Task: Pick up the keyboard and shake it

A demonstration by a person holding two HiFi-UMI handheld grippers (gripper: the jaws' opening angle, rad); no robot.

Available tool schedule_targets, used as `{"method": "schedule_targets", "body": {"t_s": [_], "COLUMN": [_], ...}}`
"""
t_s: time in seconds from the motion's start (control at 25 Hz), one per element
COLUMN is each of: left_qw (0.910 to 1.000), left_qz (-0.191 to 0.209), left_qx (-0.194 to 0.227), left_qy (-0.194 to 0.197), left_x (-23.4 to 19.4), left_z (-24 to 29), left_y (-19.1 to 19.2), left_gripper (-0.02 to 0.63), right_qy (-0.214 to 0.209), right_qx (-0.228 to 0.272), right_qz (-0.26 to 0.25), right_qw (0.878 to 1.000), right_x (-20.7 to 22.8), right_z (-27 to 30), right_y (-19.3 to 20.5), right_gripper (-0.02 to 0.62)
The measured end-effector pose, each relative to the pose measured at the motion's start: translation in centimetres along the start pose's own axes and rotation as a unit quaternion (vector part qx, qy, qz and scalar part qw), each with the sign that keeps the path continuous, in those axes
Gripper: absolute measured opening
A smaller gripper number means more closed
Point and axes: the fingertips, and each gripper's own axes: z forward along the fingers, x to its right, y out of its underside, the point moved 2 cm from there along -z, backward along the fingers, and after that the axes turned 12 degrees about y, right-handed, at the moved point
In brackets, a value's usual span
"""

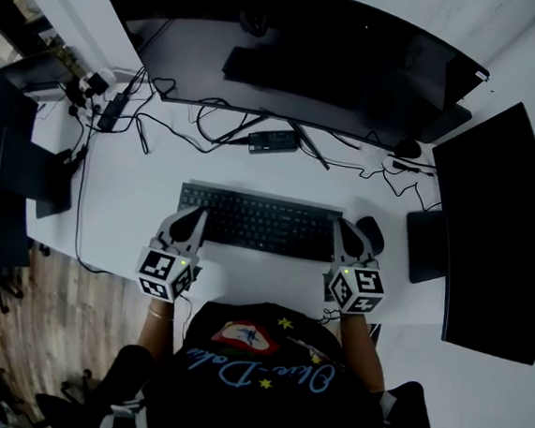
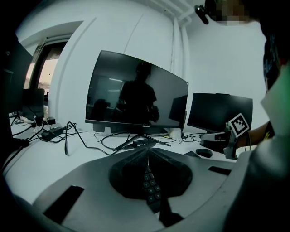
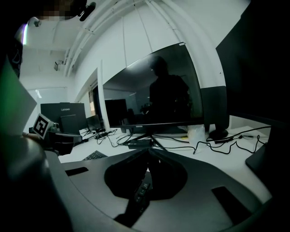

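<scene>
Now | left gripper (image 1: 195,218): jaws clamped on left end of flat black plastic keyboard (image 1: 259,222) | right gripper (image 1: 342,232): clamped on its right end

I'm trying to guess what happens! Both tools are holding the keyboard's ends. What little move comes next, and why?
Probably a gentle up-and-down shake. The left tool and right tool are each shut on one end of the keyboard, so the grip looks ready. Keep it small: the monitor stands just behind it.
</scene>
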Motion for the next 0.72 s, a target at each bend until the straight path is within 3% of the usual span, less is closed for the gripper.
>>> {"method": "schedule_targets", "body": {"t_s": [0.72], "left_qw": [0.9999], "left_qz": [0.007], "left_qx": [0.008], "left_qy": [-0.003], "left_x": [0.16], "left_z": [-0.13], "left_y": [-0.58], "left_gripper": [0.003], "right_qy": [-0.012], "right_qx": [0.01], "right_qz": [-0.008], "right_qw": [1.0], "right_x": [-0.8], "right_z": [-0.3], "right_y": [-0.6], "right_gripper": [0.0]}}
